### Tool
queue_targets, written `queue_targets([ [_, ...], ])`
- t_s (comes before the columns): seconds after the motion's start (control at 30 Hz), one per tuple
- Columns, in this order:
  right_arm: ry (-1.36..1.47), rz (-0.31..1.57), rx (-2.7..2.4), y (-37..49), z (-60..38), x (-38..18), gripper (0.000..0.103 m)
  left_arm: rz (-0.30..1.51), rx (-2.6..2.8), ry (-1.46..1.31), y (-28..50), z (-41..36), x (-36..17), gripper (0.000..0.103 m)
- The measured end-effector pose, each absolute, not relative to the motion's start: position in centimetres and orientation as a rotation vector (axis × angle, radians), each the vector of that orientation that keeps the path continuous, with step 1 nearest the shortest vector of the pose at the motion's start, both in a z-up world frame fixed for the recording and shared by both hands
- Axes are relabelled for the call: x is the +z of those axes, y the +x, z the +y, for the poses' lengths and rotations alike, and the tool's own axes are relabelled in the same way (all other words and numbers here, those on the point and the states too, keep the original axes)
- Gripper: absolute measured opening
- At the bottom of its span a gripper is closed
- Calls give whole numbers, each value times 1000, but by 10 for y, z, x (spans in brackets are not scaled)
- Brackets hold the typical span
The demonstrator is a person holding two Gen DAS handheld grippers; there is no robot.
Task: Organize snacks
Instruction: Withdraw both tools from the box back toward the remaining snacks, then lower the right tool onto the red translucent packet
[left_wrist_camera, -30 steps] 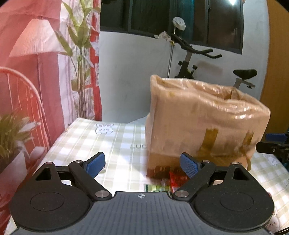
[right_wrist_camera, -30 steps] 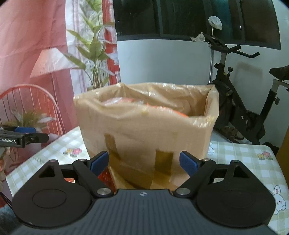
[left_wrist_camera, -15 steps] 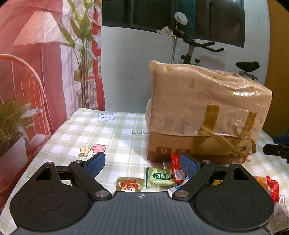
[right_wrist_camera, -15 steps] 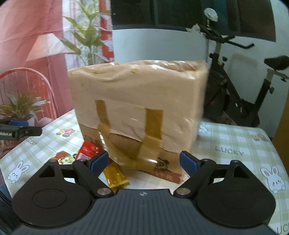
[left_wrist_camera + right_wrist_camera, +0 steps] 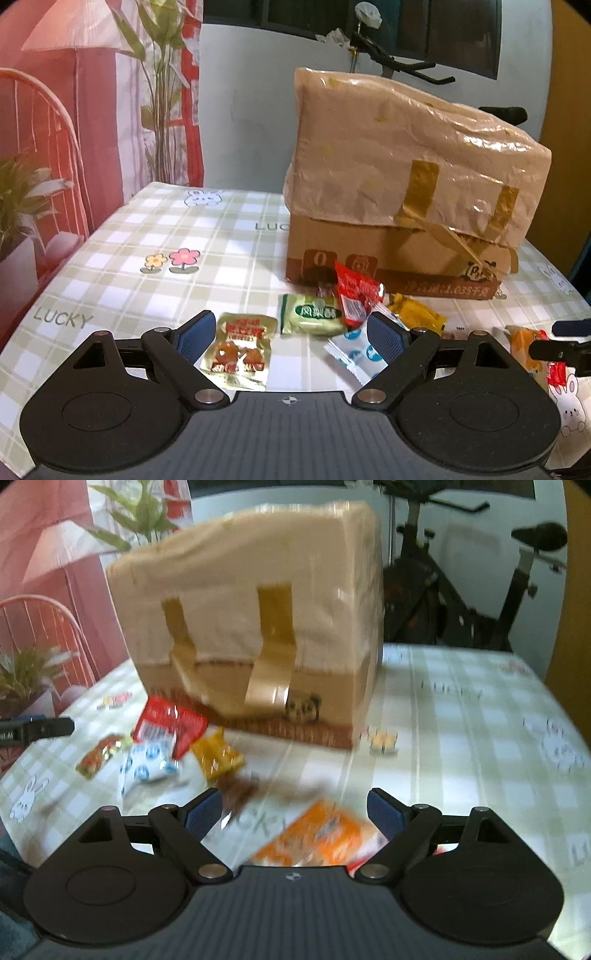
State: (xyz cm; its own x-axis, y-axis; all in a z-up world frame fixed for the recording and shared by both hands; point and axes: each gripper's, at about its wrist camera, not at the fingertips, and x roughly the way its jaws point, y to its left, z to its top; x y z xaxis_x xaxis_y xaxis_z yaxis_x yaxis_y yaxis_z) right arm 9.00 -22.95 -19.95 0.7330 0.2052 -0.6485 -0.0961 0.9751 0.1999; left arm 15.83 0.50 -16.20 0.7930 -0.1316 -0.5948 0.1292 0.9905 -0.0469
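left gripper (image 5: 290,334): black linkage body, blue-padded fingers (image 5: 195,328) spread wide, grasping nothing; low over the near part of the table.
right gripper (image 5: 294,810): same build, fingers spread wide, nothing between the pads; view blurred.
green-and-cream checked tablecloth on the table (image 5: 122,258): printed with flowers, rabbits and "lucky"; left edge falls away toward a red wire chair (image 5: 48,122); broad bare stretch on the left side, another bare stretch right of the box in the right wrist view.
brown cardboard box wrapped in crinkled tan plastic and strips of brown tape (image 5: 406,177): standing on the far half of the cloth, top closed over.
gold foil packet with red print (image 5: 240,345): flat on the cloth, just ahead of the left finger, inside the open span.
pale green sealed packet (image 5: 312,315): beyond the gold one, near the box's front edge.
red foil packet (image 5: 354,297): propped against the box's lower front, overlapping the green packet.
white-and-blue sachet (image 5: 351,350): just beside the right finger of the left gripper.
yellow packet (image 5: 415,314): right of the red one, close to the box.
orange packet (image 5: 321,840): blurred, lying between the right gripper's fingers near their base.
black exercise bike (image 5: 480,590): behind the table.
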Motion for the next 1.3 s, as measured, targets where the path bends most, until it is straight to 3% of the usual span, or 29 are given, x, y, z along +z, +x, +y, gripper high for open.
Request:
queue_targets([
  [0.9, 190, 823, -8, 73, -264, -221, 86, 684, -162, -22, 154, 0, -175, 90],
  [1.3, 214, 834, -63, 79, -279, -225, 73, 683, -170, -13, 152, -2, -175, 90],
])
